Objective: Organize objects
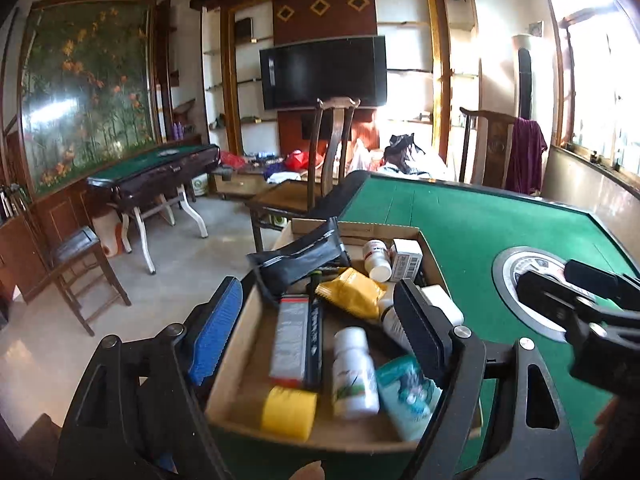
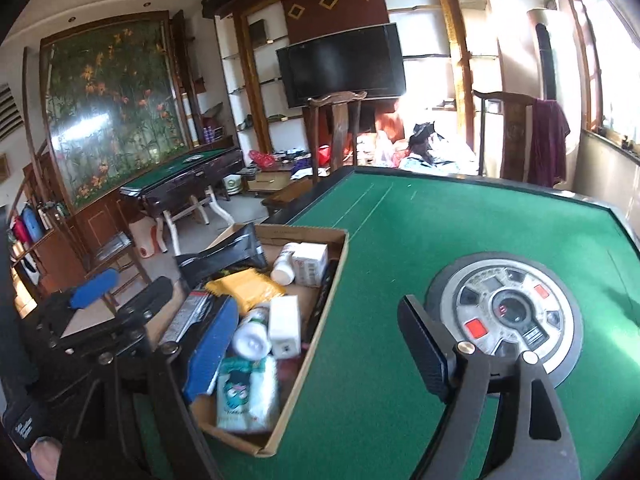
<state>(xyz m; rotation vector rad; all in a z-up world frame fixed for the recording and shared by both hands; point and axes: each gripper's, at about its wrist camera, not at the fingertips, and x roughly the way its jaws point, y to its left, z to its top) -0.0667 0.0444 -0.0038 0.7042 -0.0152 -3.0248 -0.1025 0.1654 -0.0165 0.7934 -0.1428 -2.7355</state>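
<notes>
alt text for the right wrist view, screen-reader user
A shallow cardboard box full of bottles, packets and small cartons sits at the left edge of a green felt table. The open, empty right gripper hovers beside it, near the table's round centre console.

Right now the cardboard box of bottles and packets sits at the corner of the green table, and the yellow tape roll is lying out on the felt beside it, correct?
Not quite. The yellow tape roll lies inside the cardboard box, at its near end next to a white bottle, as the left wrist view shows. The box does sit at the corner of the green table.
</notes>
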